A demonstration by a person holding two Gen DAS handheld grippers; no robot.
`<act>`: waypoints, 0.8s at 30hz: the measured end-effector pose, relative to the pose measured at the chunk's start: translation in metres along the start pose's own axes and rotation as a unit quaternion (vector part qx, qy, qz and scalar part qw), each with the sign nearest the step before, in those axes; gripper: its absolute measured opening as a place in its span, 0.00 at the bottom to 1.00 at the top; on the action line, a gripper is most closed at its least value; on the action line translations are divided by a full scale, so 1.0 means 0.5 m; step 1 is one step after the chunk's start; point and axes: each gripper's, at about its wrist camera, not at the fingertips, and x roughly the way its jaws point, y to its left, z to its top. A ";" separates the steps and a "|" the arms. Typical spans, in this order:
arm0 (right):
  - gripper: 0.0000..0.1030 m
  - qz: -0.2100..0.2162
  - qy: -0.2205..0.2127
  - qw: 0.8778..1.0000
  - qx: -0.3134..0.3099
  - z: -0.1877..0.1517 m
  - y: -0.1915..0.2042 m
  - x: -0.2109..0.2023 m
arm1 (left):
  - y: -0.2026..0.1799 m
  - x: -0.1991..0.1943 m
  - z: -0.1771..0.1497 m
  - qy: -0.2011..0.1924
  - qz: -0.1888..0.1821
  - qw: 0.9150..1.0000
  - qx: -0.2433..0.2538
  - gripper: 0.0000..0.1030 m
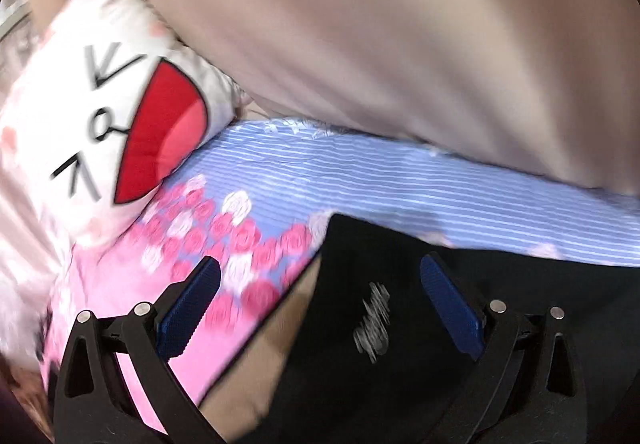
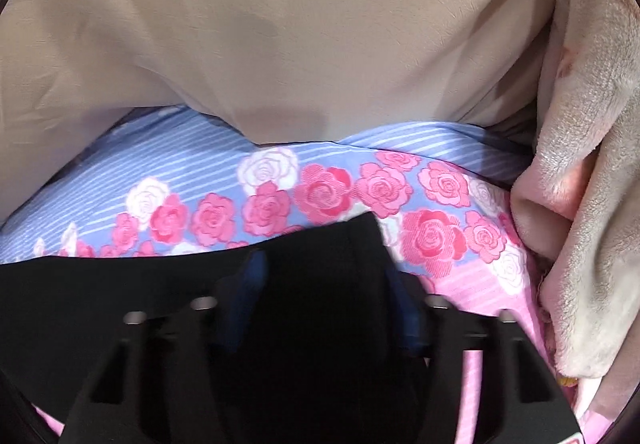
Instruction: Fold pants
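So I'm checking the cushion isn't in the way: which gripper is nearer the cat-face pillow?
Left. The pillow lies just up and left of the open left gripper. The right gripper, over the black pants, shows no pillow in its view.

both wrist views low, close, facing headboard (image 2: pixel 280 23), sharing bedsheet (image 1: pixel 400 179), left blurred, perhaps tilted

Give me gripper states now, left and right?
Left gripper: open, over the black pants, holding nothing.
Right gripper: open around a corner of the black pants, not clamped.
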 end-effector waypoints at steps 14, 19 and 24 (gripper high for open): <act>0.11 0.025 -0.060 0.998 -0.008 -0.035 0.024 -0.164 | 0.062 -0.086 0.005 -0.011 -0.150 0.988 -0.040 0.21; 0.11 0.063 -0.119 0.991 -0.011 -0.073 -0.016 -0.316 | 0.153 -0.278 -0.056 -0.068 -0.189 0.978 -0.053 0.21; 0.11 0.082 -0.158 0.983 -0.040 -0.167 -0.055 -0.431 | 0.249 -0.404 -0.191 -0.094 -0.195 0.975 -0.052 0.22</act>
